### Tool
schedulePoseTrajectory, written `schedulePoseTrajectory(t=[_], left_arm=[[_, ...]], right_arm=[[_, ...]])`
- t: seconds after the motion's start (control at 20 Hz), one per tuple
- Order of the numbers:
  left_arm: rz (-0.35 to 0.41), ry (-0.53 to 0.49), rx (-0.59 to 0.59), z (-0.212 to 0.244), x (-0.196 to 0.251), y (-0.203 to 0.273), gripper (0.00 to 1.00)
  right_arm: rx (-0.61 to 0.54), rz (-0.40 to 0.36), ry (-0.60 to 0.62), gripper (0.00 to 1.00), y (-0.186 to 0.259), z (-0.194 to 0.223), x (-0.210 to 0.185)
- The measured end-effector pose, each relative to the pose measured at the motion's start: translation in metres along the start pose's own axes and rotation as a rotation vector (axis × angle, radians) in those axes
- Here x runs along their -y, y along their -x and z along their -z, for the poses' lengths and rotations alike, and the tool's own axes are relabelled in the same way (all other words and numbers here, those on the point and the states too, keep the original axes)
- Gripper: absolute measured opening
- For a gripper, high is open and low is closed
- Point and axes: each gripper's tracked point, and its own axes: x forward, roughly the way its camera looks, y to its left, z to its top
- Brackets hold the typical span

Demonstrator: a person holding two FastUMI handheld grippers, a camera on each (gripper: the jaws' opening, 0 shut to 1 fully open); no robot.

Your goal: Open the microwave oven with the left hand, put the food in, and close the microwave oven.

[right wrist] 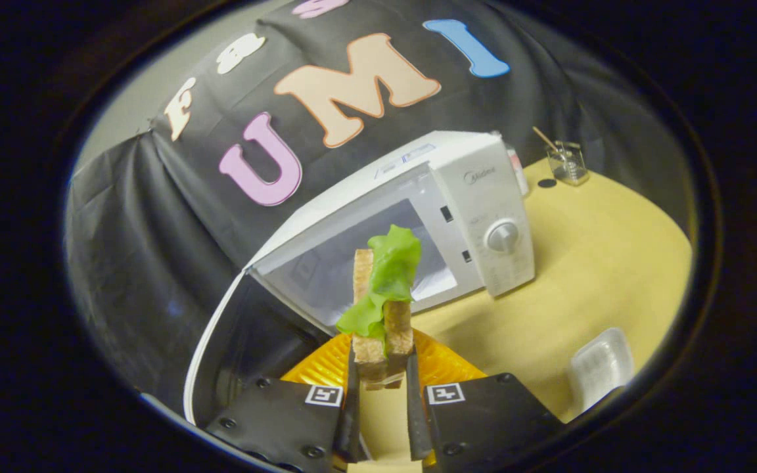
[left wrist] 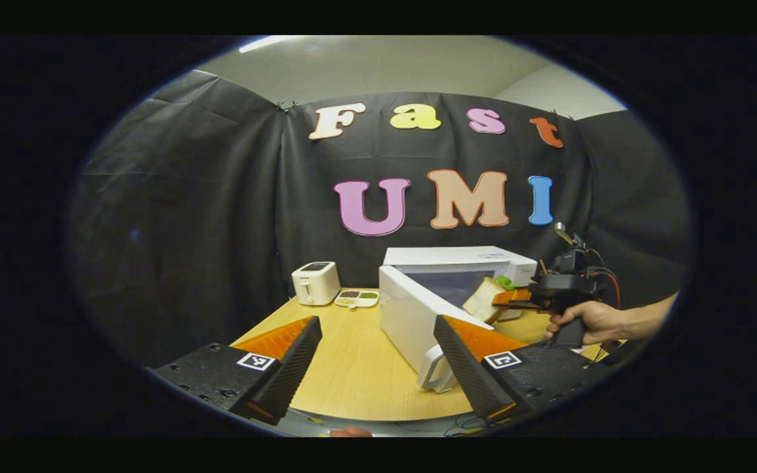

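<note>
The white microwave (left wrist: 460, 266) stands at the back of the wooden table (left wrist: 352, 368) with its door (left wrist: 408, 322) swung wide toward me. My left gripper (left wrist: 378, 358) hovers open and holds nothing, its right finger close to the door handle (left wrist: 434, 376). A hand holds my right gripper (left wrist: 516, 297) in front of the microwave's mouth. In the right gripper view, that gripper (right wrist: 382, 378) is shut on a sandwich (right wrist: 384, 309) of bread and green lettuce, held upright before the open cavity (right wrist: 326, 263) of the microwave (right wrist: 477, 190). The open door (right wrist: 234, 335) hangs to the left.
A white toaster (left wrist: 316, 282) and a small compartment tray (left wrist: 357, 299) sit left of the microwave. To its right stand a glass with a stick (right wrist: 566, 161) and a white plastic dish (right wrist: 598, 368). The control dial (right wrist: 502, 236) faces me.
</note>
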Motion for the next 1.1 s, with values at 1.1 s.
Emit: schedulePoseTrajectory(t=[1.1], left_arm=[[-0.113,-0.016,-0.086,0.028,-0.055,0.013,0.99]], right_arm=[[0.078,0.13,-0.6,0.32,-0.172,0.004,-0.032]])
